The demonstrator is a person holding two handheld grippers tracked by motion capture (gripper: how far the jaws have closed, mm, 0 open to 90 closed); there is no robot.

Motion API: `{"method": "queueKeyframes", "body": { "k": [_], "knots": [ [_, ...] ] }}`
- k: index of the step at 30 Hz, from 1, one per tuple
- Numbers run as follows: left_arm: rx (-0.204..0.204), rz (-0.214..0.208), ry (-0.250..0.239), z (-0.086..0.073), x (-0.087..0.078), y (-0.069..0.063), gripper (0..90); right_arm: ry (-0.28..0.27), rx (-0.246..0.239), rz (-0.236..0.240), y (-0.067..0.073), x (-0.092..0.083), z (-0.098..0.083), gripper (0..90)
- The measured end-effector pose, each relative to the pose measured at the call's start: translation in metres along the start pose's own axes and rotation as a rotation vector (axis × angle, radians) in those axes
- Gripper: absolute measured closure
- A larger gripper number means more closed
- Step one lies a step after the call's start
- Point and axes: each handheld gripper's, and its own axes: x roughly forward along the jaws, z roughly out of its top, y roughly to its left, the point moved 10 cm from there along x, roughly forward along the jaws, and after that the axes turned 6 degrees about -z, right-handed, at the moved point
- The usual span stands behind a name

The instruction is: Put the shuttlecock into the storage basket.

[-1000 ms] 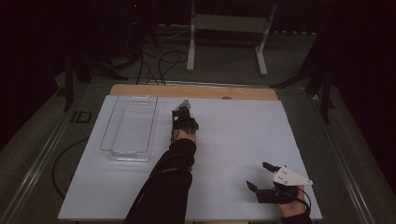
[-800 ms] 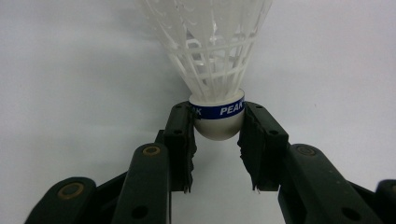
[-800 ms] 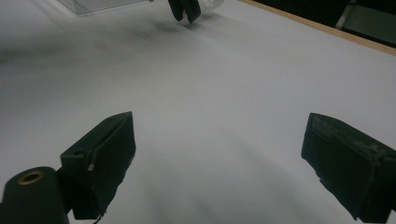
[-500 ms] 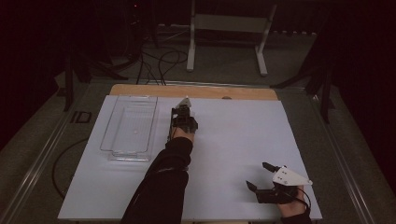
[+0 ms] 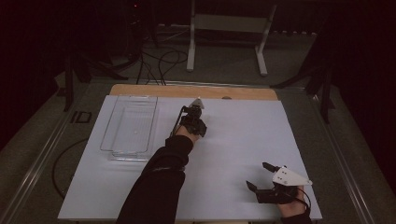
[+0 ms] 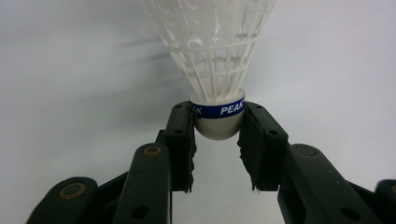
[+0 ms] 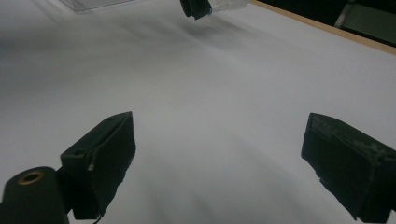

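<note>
Shuttlecock, white-skirted with a blue band, clamped at its cork between the left gripper's jaws.

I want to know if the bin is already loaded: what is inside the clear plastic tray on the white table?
Nothing shows inside the clear plastic tray; the white table shows through its floor. The white plastic shuttlecock sits clamped in the left gripper.

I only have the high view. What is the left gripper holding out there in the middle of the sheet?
Observer: A white plastic shuttlecock; the left gripper is shut on its rounded cork base.
Operator: Where exactly do the fingers sit?
Observer: The fingers press both sides of the base, at a blue band printed with white letters.
Operator: And the right gripper?
Observer: The right gripper is open, with bare white sheet between its fingers.
</note>
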Motion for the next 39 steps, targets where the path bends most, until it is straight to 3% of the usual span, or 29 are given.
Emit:
{"method": "queueKeyframes", "body": {
  "k": [5,8,11,16,22,24,26,39],
  "knots": [
    [0.128,-0.003,0.04,-0.007,-0.004,-0.001,66.5,0.001,0.003,-0.002,0.0,0.0,0.0,9.9],
    [0.155,-0.008,0.052,-0.01,-0.006,-0.001,66.5,0.002,0.001,0.0,0.0,0.001,0.0,9.9],
    [0.216,-0.021,0.089,-0.018,-0.011,-0.003,66.5,0.001,-0.002,-0.001,0.0,0.001,0.0,9.9],
    [0.348,-0.002,0.15,-0.033,-0.016,-0.004,66.5,0.005,-0.002,-0.001,0.0,0.001,-0.001,9.9],
    [0.482,-0.027,0.165,-0.043,-0.023,-0.007,66.5,0.008,-0.001,0.0,0.001,0.002,-0.001,9.9],
    [0.5,-0.051,0.169,-0.047,-0.025,-0.01,66.4,0.007,-0.002,0.001,0.001,0.002,-0.001,9.9],
    [0.543,-0.048,0.196,-0.051,-0.026,-0.01,66.4,0.008,-0.002,0.003,0.001,0.002,-0.001,9.9],
    [0.619,-0.07,0.241,-0.065,-0.041,-0.014,66.4,0.009,-0.003,0.006,0.002,0.002,-0.001,9.9]
  ]
}}
